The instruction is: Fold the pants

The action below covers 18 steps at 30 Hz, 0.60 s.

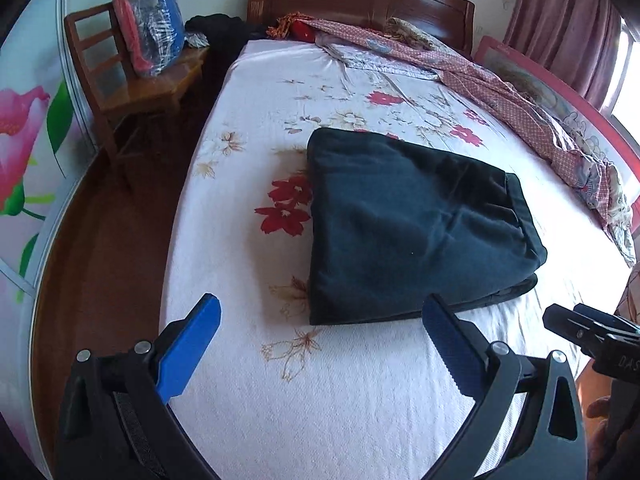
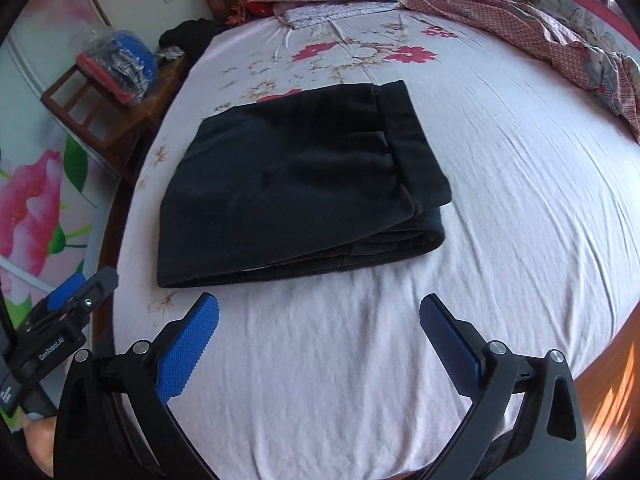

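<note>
Dark folded pants [image 2: 296, 184] on bed [image 2: 500, 220], chair [image 1: 120, 76] w/ bag [image 1: 154, 32] beside

Dark pants [image 2: 296, 184] folded into thick layered rectangle, lying flat on floral bed sheet [image 2: 500, 208], near its left edge.

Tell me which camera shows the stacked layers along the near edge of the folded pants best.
The right wrist view: the pants face it edge-on, so the stacked folds along the near edge show clearly. The left wrist view shows the pants mostly from above, with its own gripper finger covering part of that edge.
</note>
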### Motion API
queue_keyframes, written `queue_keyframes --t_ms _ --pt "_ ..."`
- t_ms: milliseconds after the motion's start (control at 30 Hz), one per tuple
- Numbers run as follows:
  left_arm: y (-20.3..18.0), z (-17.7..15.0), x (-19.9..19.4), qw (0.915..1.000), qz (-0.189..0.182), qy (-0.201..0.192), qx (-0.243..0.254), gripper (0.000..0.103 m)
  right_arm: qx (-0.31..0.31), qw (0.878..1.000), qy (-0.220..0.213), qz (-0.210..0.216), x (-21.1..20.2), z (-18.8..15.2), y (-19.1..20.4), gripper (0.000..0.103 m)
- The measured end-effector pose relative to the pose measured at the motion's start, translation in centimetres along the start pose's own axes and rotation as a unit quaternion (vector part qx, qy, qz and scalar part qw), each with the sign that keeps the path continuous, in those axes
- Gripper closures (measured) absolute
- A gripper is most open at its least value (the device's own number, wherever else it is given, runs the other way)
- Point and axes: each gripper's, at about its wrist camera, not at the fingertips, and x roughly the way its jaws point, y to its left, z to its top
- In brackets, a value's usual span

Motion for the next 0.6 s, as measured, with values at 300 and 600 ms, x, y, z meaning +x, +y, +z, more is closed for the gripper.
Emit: queue_keyframes --t_ms 300,600 --pt "-1.1 -1.9 1.2 0.9993 0.035 -0.014 -0.006 0.002 -0.009 0.991 -0.131 -0.017 0.8 -4.3 2.1 0.003" --pt "-1.7 -5.4 2.3 0.9979 0.043 -0.038 0.028 0.002 0.022 0.99 -0.133 -0.037 3.4 -5.7 -0.7 0.003"
